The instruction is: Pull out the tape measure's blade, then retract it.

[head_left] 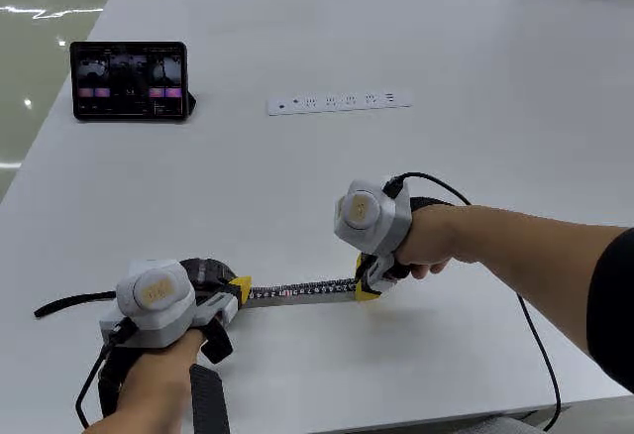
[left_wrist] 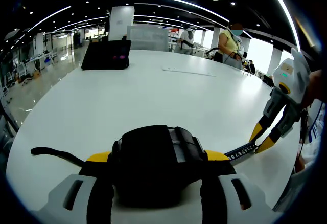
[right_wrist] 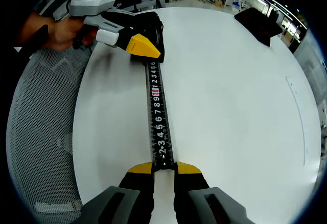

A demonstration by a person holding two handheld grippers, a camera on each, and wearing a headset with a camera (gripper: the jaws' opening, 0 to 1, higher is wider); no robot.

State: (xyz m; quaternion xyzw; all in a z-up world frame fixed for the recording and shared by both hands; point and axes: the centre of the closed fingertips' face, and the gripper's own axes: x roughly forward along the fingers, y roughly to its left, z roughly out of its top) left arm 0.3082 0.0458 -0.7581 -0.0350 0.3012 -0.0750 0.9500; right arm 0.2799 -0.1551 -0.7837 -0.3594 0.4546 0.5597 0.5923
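Observation:
A black tape measure case (head_left: 206, 275) (left_wrist: 153, 155) (right_wrist: 149, 25) rests on the white table near its front edge, with my left gripper (head_left: 236, 290) (left_wrist: 156, 157) shut on it. Its black blade with white numbers (head_left: 302, 290) (right_wrist: 157, 116) (left_wrist: 240, 152) runs flat along the table to the right. My right gripper (head_left: 365, 287) (right_wrist: 164, 169) is shut on the blade's free end, its yellow fingertips (right_wrist: 140, 169) pinching it. A black wrist strap (head_left: 69, 304) (left_wrist: 53, 154) trails left from the case.
A dark tablet (head_left: 129, 79) stands at the back left and a white power strip (head_left: 337, 102) lies in the middle of the table. A black cable (head_left: 525, 305) loops from the right gripper past the table's right edge. People stand beyond the far edge (left_wrist: 230, 42).

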